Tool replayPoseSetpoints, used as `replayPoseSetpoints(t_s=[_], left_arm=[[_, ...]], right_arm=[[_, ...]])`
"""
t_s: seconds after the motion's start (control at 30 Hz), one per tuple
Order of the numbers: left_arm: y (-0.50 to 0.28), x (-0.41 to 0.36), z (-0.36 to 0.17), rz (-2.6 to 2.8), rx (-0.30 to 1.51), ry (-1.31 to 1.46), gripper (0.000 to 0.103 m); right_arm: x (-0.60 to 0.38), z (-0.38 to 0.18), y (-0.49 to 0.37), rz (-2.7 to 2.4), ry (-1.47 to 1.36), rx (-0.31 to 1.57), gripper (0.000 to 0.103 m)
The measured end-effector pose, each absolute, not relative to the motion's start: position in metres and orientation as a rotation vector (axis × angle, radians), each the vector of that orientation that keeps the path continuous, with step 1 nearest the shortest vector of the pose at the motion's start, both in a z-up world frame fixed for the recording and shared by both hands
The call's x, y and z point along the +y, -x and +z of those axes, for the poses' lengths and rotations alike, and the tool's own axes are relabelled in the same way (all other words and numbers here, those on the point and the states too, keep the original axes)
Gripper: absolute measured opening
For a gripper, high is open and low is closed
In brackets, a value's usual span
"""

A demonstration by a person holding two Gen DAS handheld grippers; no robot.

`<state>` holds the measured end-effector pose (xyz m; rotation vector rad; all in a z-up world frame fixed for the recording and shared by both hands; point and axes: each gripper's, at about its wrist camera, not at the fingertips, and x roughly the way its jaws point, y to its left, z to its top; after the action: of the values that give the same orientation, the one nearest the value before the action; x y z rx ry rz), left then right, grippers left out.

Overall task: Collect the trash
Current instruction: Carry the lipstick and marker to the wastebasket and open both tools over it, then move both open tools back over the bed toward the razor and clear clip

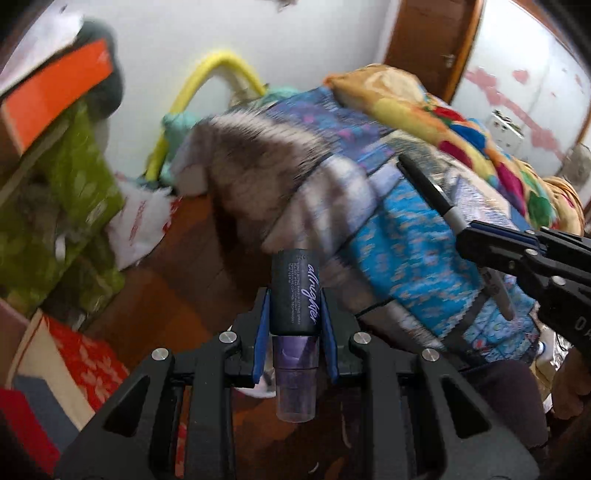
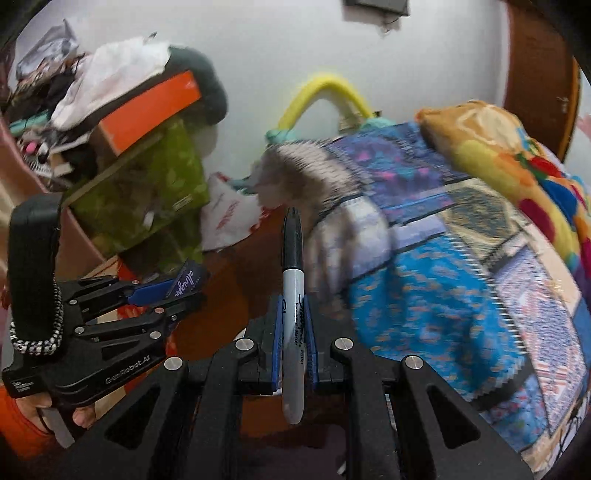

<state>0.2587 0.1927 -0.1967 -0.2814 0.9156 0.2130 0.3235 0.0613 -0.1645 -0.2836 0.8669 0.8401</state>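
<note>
Nearest lens, lower centre: left hand-held gripper (image 1: 294,325) clamped on dark cylindrical spray bottle with clear purple cap (image 1: 294,295). Rigid, light, smooth plastic; likely slippery, best held mid-barrel. Right hand-held gripper (image 2: 293,332) clamped on grey-barrelled black-capped permanent marker (image 2: 293,280), centre frame; stiff, light, prone to pivoting.

We see a plain white wall (image 2: 258,55) at the far side, with a brown wooden door (image 1: 432,33) to the right. A bed covered by a blue patchwork quilt (image 2: 424,288) fills the right. On the left, cluttered shelves hold an orange cardboard box (image 2: 155,107) above green leaf-print fabric (image 2: 159,184). Dark brown wooden floor (image 1: 177,273) lies between them.
</note>
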Motion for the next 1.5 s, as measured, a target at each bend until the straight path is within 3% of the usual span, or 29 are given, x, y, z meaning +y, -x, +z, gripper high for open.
replayPoseSetpoints(t_s=[0.3,0.77,0.9,0.97,1.0,1.5], left_arm=[[-0.237,0.246,-0.282,0.296,1.056,0.412,0.025],[-0.263,0.253,-0.388,0.258,1.264,0.53,0.025],[-0.27,0.258,-0.387,0.243,1.239,0.585,0.03],[-0.27,0.262,-0.382,0.25,1.224,0.608,0.035],[-0.27,0.263,-0.378,0.256,1.217,0.608,0.035],[-0.243,0.245,-0.281,0.323,1.079,0.443,0.035]], right_arm=[[0.115,-0.224,-0.322,0.879,0.365,1.009,0.011],[0.164,-0.324,-0.349,0.874,0.414,1.337,0.011],[0.168,-0.327,-0.354,0.905,0.383,1.375,0.015],[0.168,-0.326,-0.354,0.904,0.383,1.384,0.029],[0.167,-0.323,-0.353,0.893,0.386,1.367,0.03],[0.129,-0.249,-0.33,0.889,0.409,1.153,0.03]])
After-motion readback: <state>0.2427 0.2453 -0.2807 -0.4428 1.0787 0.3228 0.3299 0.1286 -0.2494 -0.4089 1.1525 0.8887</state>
